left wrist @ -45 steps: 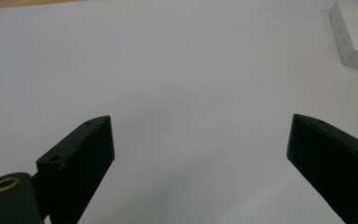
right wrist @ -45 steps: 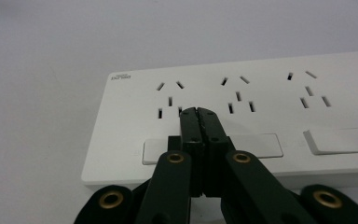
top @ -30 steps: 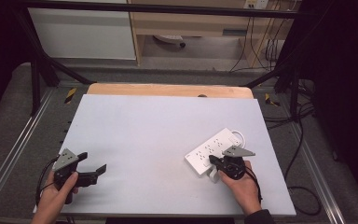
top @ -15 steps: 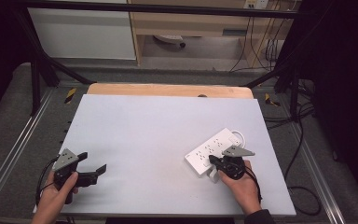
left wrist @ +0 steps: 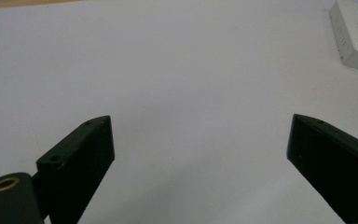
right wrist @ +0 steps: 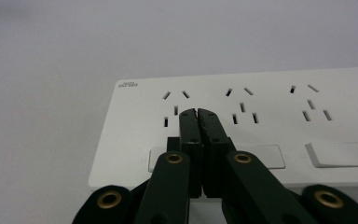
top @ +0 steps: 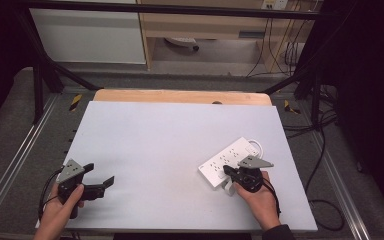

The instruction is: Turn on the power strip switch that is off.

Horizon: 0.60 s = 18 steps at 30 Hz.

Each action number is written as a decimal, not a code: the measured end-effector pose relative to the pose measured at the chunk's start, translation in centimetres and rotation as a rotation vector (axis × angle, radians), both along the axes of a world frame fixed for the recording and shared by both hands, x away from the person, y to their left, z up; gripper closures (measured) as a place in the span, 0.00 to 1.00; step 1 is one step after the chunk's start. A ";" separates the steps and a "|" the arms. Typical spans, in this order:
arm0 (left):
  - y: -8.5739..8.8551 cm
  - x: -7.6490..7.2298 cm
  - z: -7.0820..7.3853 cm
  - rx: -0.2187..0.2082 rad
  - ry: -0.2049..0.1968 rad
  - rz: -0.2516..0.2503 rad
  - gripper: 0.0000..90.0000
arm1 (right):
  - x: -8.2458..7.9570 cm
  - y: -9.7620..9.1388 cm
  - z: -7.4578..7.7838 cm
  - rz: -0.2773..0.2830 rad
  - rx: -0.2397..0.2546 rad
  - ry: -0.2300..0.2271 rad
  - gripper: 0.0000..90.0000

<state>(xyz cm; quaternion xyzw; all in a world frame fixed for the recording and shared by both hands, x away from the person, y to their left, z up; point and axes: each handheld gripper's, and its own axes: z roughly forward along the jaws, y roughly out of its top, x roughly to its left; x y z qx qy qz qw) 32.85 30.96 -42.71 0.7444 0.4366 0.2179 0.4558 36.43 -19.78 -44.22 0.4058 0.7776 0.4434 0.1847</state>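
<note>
While the right gripper (right wrist: 198,112) sits with jaws pressed together, tips on the near end of the white power strip (top: 230,160) at lower right of the high view, it pinches nothing; looks like it's poking at a rocker switch (right wrist: 158,158) or the first socket, can't tell which. Left gripper (top: 102,182) idles lower left on the bench (top: 170,130), jaws spread wide, empty. Judging progress: early, nothing plugged in, strip's sockets all bare. Small grey print at the strip's corner (right wrist: 127,84), too tiny to read.
</note>
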 end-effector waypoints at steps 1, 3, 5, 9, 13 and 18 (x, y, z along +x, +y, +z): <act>0.0 0.0 0.0 0.000 0.000 0.000 0.08 | 0.0 -0.1 0.0 0.002 -0.002 -0.004 1.00; 0.0 0.0 0.0 0.001 0.000 0.001 0.08 | 0.0 -0.1 0.1 0.000 0.004 -0.004 0.99; 0.0 0.0 0.0 0.000 0.001 0.002 0.08 | 0.0 -0.2 0.1 0.001 0.005 -0.009 0.99; 0.0 0.0 0.0 -0.001 0.002 0.002 0.08 | -0.1 -0.2 0.3 -0.001 0.013 -0.013 0.98; 0.0 0.0 0.0 -0.001 0.001 0.001 0.08 | 0.0 -0.2 0.3 -0.005 0.018 -0.016 0.97; 0.0 0.0 0.0 -0.002 0.001 0.001 0.08 | -0.1 -0.3 0.5 -0.010 0.029 -0.021 0.94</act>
